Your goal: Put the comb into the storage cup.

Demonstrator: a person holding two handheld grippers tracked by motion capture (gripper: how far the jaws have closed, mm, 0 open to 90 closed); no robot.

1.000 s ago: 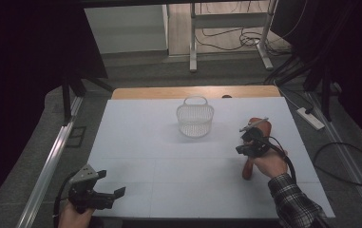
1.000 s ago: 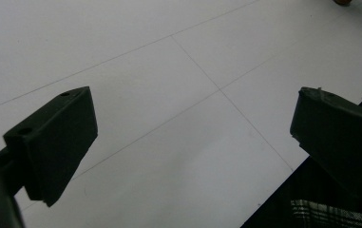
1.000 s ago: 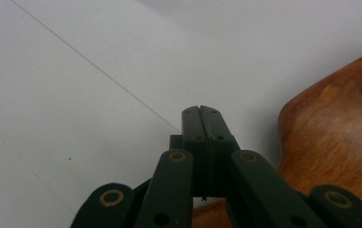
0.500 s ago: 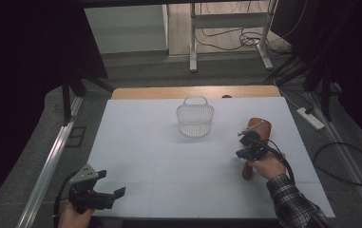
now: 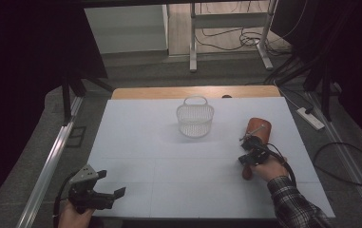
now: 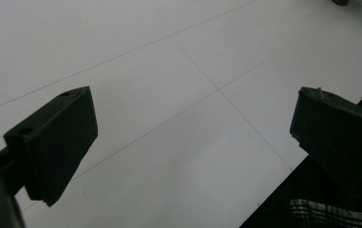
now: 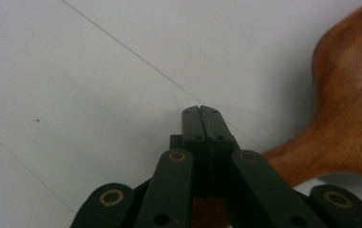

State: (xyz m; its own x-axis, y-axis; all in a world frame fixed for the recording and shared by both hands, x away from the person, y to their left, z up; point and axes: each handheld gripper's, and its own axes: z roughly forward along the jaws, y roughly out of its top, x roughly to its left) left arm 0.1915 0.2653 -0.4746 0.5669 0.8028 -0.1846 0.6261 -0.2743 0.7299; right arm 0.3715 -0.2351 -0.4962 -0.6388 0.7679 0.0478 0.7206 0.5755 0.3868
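A brown wooden utensil (image 5: 259,127) with a broad rounded head and a narrow handle lies on the right side of the white table (image 5: 145,142). My right gripper (image 5: 250,149) hovers over its handle, jaws pressed together with nothing between them. In the right gripper view the shut right gripper (image 7: 201,111) points at bare table just left of the wooden utensil (image 7: 345,109). A white wire basket (image 5: 195,118) stands upright at mid-table. My left gripper (image 5: 112,184) sits at the near left corner. In the left gripper view, my left gripper (image 6: 193,114) is wide open and empty.
The table's near edge runs just behind the left gripper. Bare wood (image 5: 169,92) shows along the table's far edge. A power strip (image 5: 311,118) and cables lie on the floor to the right. A metal rail (image 5: 50,161) runs along the left.
The right gripper has crept slightly toward the near edge along the wooden utensil, staying shut. The left gripper and the basket have not moved.
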